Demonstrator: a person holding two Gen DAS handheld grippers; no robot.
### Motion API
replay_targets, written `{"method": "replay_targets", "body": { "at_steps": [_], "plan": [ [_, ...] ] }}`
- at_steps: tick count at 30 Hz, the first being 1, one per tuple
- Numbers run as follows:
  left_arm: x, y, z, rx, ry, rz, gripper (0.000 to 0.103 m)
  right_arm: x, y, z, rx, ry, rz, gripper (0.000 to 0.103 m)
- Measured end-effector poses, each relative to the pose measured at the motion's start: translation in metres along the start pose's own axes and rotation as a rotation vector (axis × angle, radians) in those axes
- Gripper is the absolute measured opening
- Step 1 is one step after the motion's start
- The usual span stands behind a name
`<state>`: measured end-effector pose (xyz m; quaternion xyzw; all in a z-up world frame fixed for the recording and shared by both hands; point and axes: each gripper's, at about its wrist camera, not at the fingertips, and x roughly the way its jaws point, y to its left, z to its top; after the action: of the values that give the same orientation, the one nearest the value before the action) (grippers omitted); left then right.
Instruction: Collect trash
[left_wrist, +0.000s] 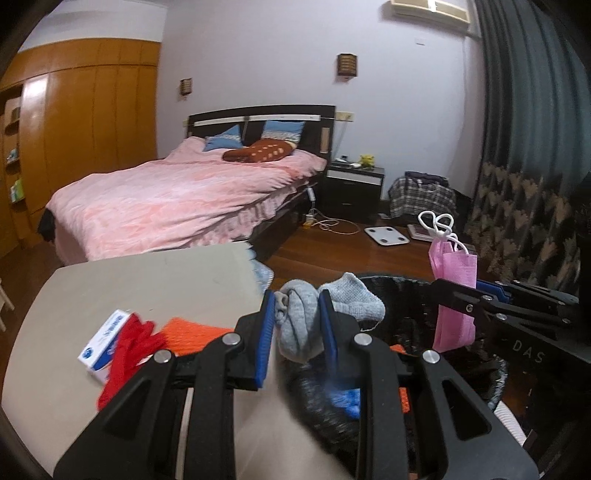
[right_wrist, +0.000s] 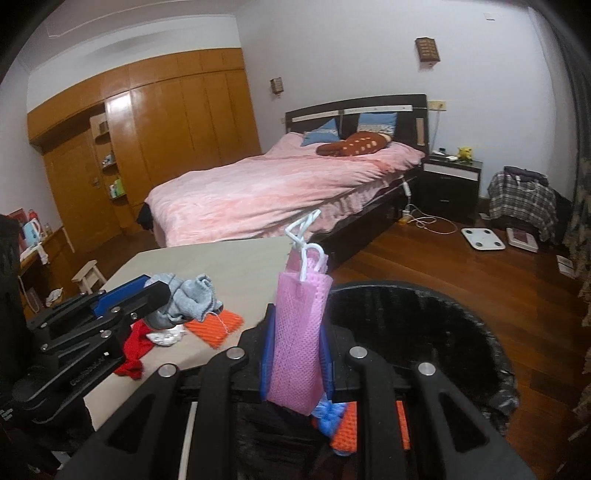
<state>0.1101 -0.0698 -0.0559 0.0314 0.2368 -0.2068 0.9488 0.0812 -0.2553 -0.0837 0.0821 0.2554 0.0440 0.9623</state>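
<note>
The left gripper (left_wrist: 297, 325) has its blue pads clamped on a bunched grey sock (left_wrist: 306, 321), held at the table's near right edge, right by the rim of the black-lined trash bin (right_wrist: 480, 325). The right gripper (right_wrist: 295, 354) pinches a folded pink face mask (right_wrist: 299, 332), its white ear loops (right_wrist: 304, 236) sticking up, just over the bin's near left rim. Blue and orange scraps already lie in the bin. A red cloth (left_wrist: 127, 350), an orange mesh piece (left_wrist: 192, 332) and a small white-and-blue box (left_wrist: 105, 343) remain on the beige table (left_wrist: 147, 273). The risk, I'd say: the sock's loose end drapes outside the pads and could catch the rim, and letting go too early would drop either item onto the wooden floor (right_wrist: 461, 266).
</note>
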Motion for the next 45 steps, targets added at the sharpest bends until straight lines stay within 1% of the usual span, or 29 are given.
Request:
{"method": "replay_targets", "body": {
  "at_steps": [6,10,22,24,25,26,27,29,30,31,32,33,34,35,39,41,45],
  "plan": [
    [0.016,-0.026,0.000,0.029,0.004,-0.054,0.023,-0.008,-0.027,-0.001,0.027,-0.005,-0.048,0.021],
    [0.027,-0.037,0.000,0.044,0.010,-0.076,0.023,-0.011,-0.043,-0.002,0.042,-0.008,-0.076,0.021],
    [0.058,-0.070,-0.003,0.078,0.052,-0.160,0.023,-0.003,-0.079,-0.012,0.092,0.017,-0.146,0.021],
    [0.063,-0.072,-0.005,0.075,0.062,-0.173,0.027,-0.002,-0.086,-0.014,0.104,0.021,-0.161,0.031],
    [0.065,-0.071,-0.006,0.074,0.069,-0.179,0.027,-0.002,-0.089,-0.015,0.110,0.021,-0.168,0.039],
    [0.066,-0.070,-0.006,0.073,0.073,-0.181,0.031,-0.003,-0.092,-0.015,0.115,0.019,-0.176,0.043],
    [0.067,-0.069,-0.007,0.072,0.076,-0.181,0.041,-0.003,-0.093,-0.016,0.117,0.020,-0.181,0.044],
    [0.067,-0.065,-0.008,0.066,0.076,-0.178,0.047,-0.004,-0.095,-0.016,0.120,0.020,-0.190,0.055],
    [0.067,-0.063,-0.008,0.066,0.077,-0.172,0.050,-0.005,-0.097,-0.016,0.120,0.018,-0.194,0.059],
    [0.066,-0.062,-0.007,0.065,0.075,-0.166,0.052,-0.005,-0.097,-0.015,0.119,0.014,-0.196,0.069],
    [0.064,-0.058,-0.007,0.063,0.071,-0.153,0.060,-0.006,-0.095,-0.015,0.117,0.011,-0.199,0.081],
    [0.062,-0.055,-0.006,0.060,0.067,-0.143,0.066,-0.007,-0.093,-0.014,0.115,0.008,-0.202,0.086],
    [0.059,-0.049,-0.005,0.054,0.061,-0.128,0.068,-0.007,-0.090,-0.012,0.113,0.005,-0.202,0.093],
    [0.057,-0.044,-0.004,0.047,0.059,-0.114,0.073,-0.007,-0.087,-0.011,0.110,-0.001,-0.199,0.096],
    [0.043,-0.024,-0.001,0.030,0.043,-0.066,0.083,-0.004,-0.070,-0.006,0.080,-0.005,-0.179,0.097],
    [0.035,-0.013,0.002,0.025,0.034,-0.042,0.086,-0.003,-0.061,-0.006,0.068,-0.006,-0.157,0.097],
    [0.017,0.014,0.002,0.002,0.023,0.019,0.086,0.006,-0.036,-0.003,0.038,0.003,-0.109,0.097]
  ]
}}
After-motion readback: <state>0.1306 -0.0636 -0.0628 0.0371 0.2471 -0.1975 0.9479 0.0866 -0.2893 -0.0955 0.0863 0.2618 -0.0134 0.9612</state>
